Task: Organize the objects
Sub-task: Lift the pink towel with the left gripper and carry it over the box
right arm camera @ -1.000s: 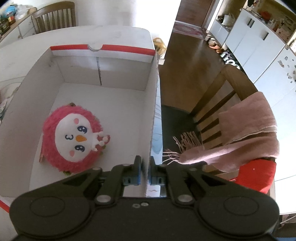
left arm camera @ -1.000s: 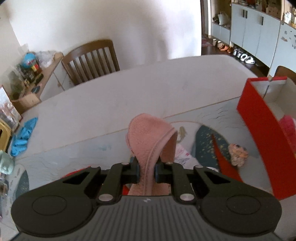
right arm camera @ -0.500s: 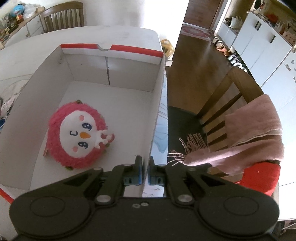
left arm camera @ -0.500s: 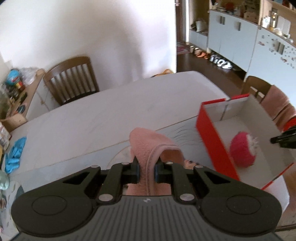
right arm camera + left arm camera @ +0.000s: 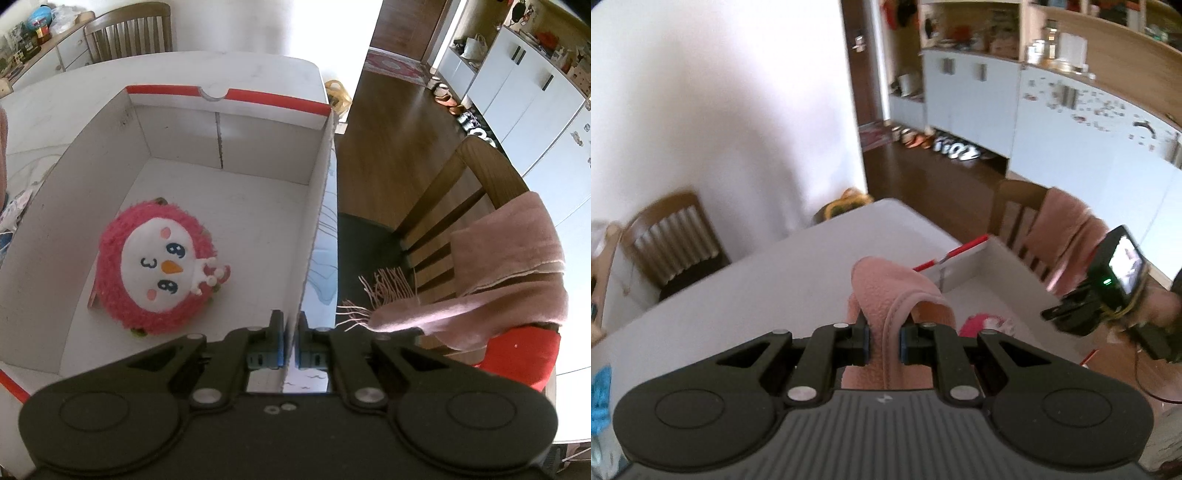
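My left gripper [image 5: 883, 341] is shut on a pink fleece cloth [image 5: 886, 291] and holds it in the air above the white table [image 5: 757, 291], just left of the red-and-white cardboard box [image 5: 975, 266]. My right gripper [image 5: 290, 341] is shut on the right wall of that box [image 5: 317, 206]. A round pink plush bird [image 5: 155, 266] lies on the box floor, and part of it shows in the left wrist view [image 5: 982, 325]. The right gripper also shows in the left wrist view [image 5: 1067, 317], at the box's right side.
A wooden chair [image 5: 461, 206] draped with a pink scarf [image 5: 509, 269] and a red item [image 5: 517, 354] stands right of the table. Another chair [image 5: 672, 236] is at the table's far side. Blue cloth [image 5: 600, 391] lies at the left edge. Cabinets [image 5: 1071, 122] line the far wall.
My left gripper has lifted the pink cloth and swung right toward the box, now looking higher across the room. My right gripper has kept its hold on the box wall.
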